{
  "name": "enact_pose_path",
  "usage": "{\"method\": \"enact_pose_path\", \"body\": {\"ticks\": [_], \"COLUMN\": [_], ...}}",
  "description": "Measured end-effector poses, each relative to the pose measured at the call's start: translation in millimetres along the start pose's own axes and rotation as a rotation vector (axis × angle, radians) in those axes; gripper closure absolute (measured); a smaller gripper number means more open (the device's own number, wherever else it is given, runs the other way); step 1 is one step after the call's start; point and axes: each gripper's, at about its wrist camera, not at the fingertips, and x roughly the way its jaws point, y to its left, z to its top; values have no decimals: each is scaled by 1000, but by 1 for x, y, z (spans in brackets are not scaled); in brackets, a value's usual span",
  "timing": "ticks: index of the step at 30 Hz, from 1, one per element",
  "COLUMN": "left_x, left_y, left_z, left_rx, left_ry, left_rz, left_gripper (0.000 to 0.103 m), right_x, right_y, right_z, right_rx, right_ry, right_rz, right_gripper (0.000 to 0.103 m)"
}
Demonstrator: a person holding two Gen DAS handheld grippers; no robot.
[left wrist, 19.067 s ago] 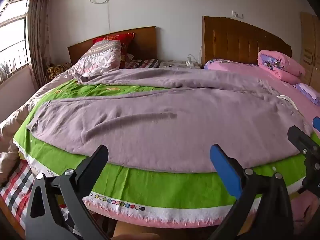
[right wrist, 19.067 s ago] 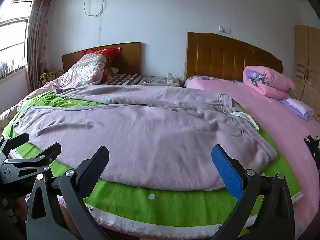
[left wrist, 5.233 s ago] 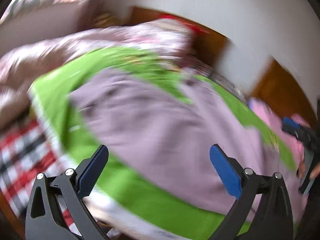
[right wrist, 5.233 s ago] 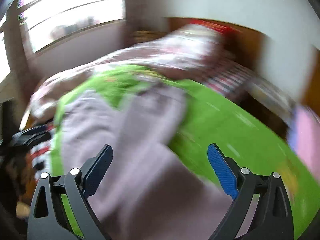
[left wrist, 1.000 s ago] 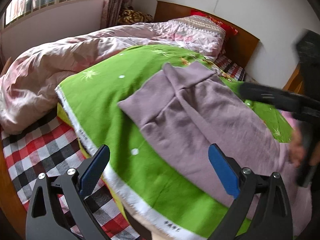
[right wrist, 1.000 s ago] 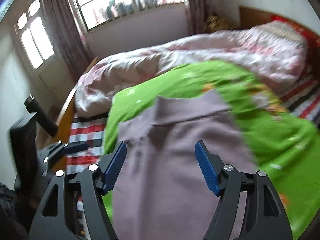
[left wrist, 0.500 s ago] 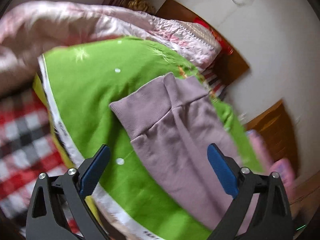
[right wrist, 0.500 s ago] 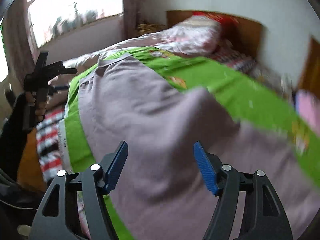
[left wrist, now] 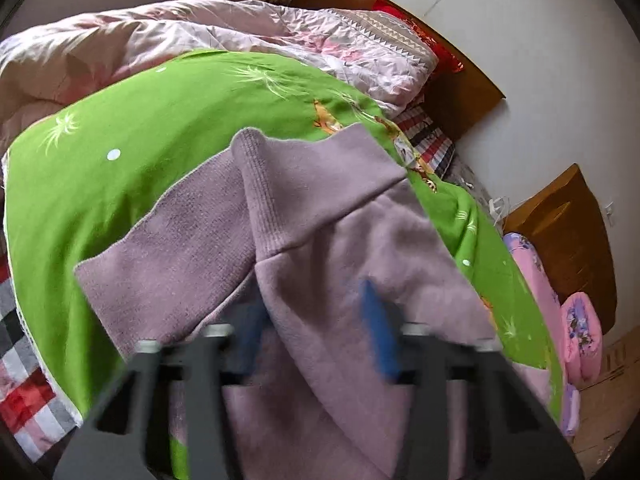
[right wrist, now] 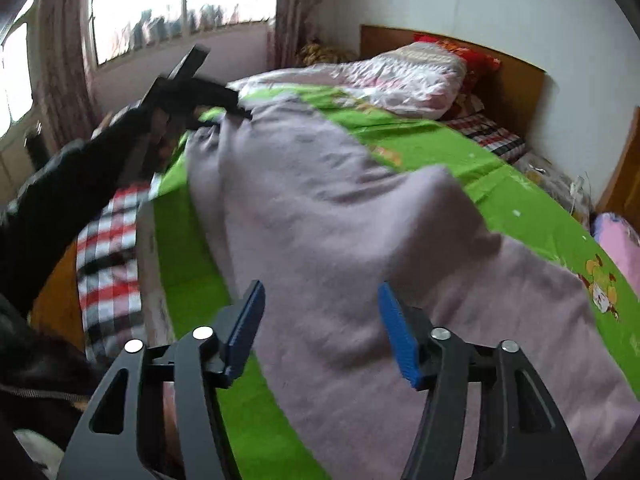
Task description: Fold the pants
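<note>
The mauve pants [left wrist: 328, 240] lie on the green sheet [left wrist: 120, 140], legs stacked, ribbed cuffs [left wrist: 256, 184] toward the far end. My left gripper [left wrist: 314, 336] is blurred and partly closed around the upper leg just behind its cuff; the cloth sits between the blue pads. It also shows in the right wrist view [right wrist: 224, 108] at the cuff end. My right gripper [right wrist: 320, 328] is open, its jaws straddling the pants [right wrist: 320, 208] low over the cloth near the middle of the legs.
A pink quilt [left wrist: 160, 44] is heaped along the far side of the bed, with a wooden headboard [left wrist: 440, 92] behind. A checked sheet [right wrist: 108, 248] hangs at the near bed edge. A second bed with pink bedding [left wrist: 576, 340] stands at right.
My left gripper has dropped down onto the cuff end and its jaws have narrowed around the upper leg. My right gripper has come lower over the pants and stays open.
</note>
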Motion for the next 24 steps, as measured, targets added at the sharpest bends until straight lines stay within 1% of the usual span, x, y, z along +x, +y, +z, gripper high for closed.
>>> {"method": "enact_pose_path", "body": {"ticks": [1,4,8,10,11,12,13,15,18,19,20,21,22,24], "left_x": [0,0,1,0,1,0,1,1,2,3,3,3,2,-5], "left_y": [3,11,14,13,13,13,13,11,8,7,5,2,0,-3], "left_z": [0,1,3,2,2,2,2,3,4,4,3,2,1,1], "left_rx": [-8,-27,-35,-38,-38,-35,-33,-29,-13,-4,5,20,27,18], "left_ry": [-2,3,6,5,5,6,7,11,17,14,9,3,0,-28], "left_rz": [0,-21,-30,-29,-28,-26,-23,-18,-4,5,15,25,21,17], "left_gripper": [79,80,80,79,79,79,79,79,80,81,83,91,95,96], "right_x": [3,6,12,16,21,27,30,32,31,31,31,32,30,26], "right_y": [4,12,29,36,40,41,41,39,37,36,36,35,32,27], "right_z": [-5,-12,-6,-2,0,1,1,0,-1,0,0,1,1,3], "right_rx": [-14,-33,-96,-122,-137,-144,-144,-141,-135,-132,-130,-123,-104,-77], "right_ry": [24,48,37,33,43,61,72,80,74,68,65,58,44,27], "right_rz": [2,17,49,66,64,47,36,43,43,38,32,31,34,40], "right_gripper": [53,59,65,71,74,80,81,83,93,97,98,98,98,99]}}
